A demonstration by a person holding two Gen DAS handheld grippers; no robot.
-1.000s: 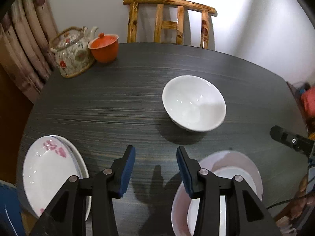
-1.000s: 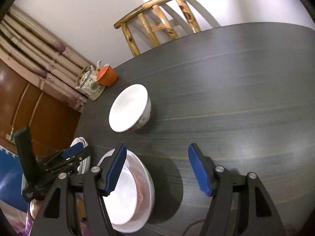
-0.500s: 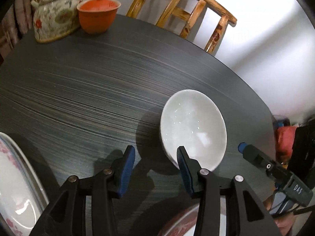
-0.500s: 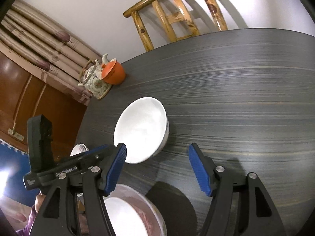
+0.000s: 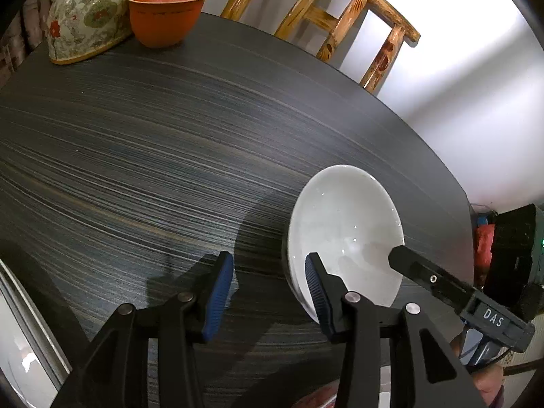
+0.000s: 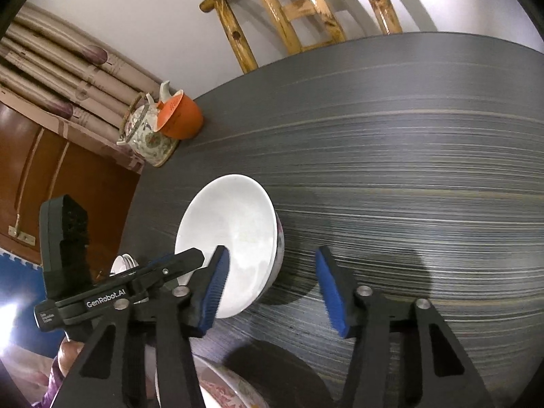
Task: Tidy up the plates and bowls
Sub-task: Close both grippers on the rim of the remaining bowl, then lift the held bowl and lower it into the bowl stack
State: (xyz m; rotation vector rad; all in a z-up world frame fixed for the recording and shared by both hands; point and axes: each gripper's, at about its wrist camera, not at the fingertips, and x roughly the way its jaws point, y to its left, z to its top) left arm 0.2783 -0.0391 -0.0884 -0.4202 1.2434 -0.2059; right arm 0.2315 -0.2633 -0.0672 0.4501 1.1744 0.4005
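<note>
One white bowl (image 6: 234, 238) (glossy inside, pink pattern outside) on the dark table (image 5: 136, 153). Straddled at both rims: left gripper (image 5: 268, 289) parted, unclenched; right gripper (image 6: 272, 282) closing, pads not yet pressing.

Glossy white ceramic bowl (image 5: 343, 227) on a matt, streaky dark wood-grain table (image 5: 170, 156).

Dim room; bright glare on the wall (image 5: 452, 68) at two o'clock, hard shadows on the table (image 5: 170, 170), fisheye-bent edges.
</note>
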